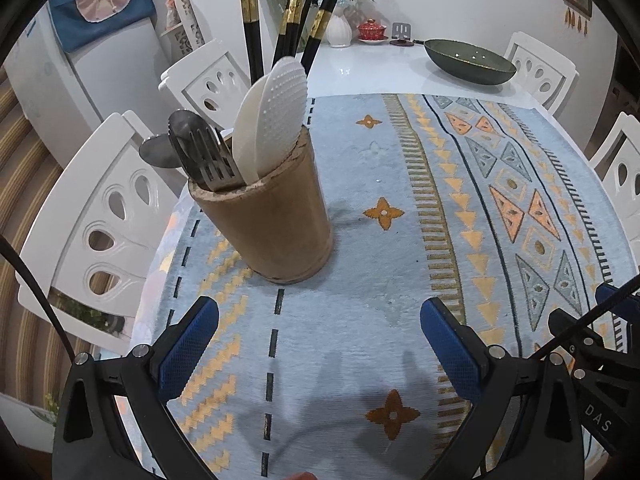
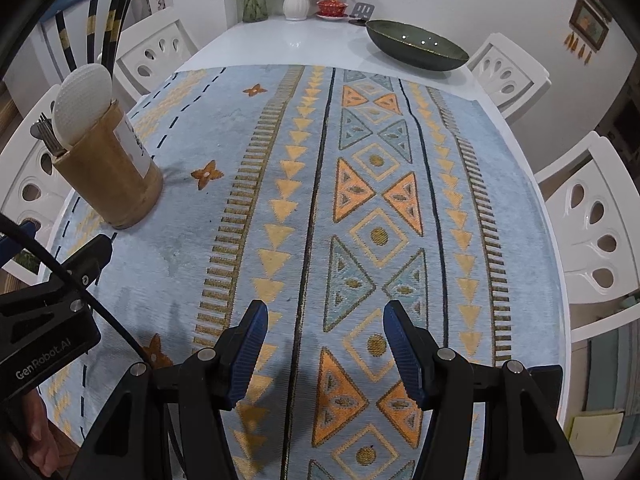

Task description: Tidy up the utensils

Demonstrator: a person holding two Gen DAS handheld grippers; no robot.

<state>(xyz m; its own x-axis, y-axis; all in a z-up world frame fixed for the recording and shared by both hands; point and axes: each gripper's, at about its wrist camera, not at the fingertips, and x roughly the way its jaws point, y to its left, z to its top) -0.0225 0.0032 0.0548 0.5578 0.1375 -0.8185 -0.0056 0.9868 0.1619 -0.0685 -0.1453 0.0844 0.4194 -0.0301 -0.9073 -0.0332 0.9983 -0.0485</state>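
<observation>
The utensil holder [image 1: 266, 216], a tan cylindrical container, stands upright on the patterned blue table runner [image 1: 360, 208], near the runner's left edge as the left wrist view shows it. In the right wrist view the same holder [image 2: 116, 176] appears at far left and carries a white label on its side.

Contents of the holder:
- Black chopsticks [image 1: 288, 20] with gold bands, standing tall above the rim.
- Two white rice paddles [image 1: 276, 120], blade end up, one behind the other.
- Metal forks [image 1: 208, 156] and spoons [image 1: 158, 152], heads up, leaning toward the left rim.

The left gripper [image 1: 320, 324] hovers above the runner just in front of the holder. Its blue-padded fingers are spread wide, with nothing between them and only fabric below. The right gripper [image 2: 326, 328] hovers over the central triangle-and-diamond band of the runner, well apart from the holder. Its fingers stand moderately apart and are likewise empty.

Farther back, the runner ends on a white table [image 2: 280, 40]. A dark green bowl [image 2: 418, 46] sits there, with a white vase of flowers [image 2: 296, 0] and a red lidded cup [image 2: 332, 6] near the wall. White chairs [image 1: 100, 216] surround the table.
</observation>
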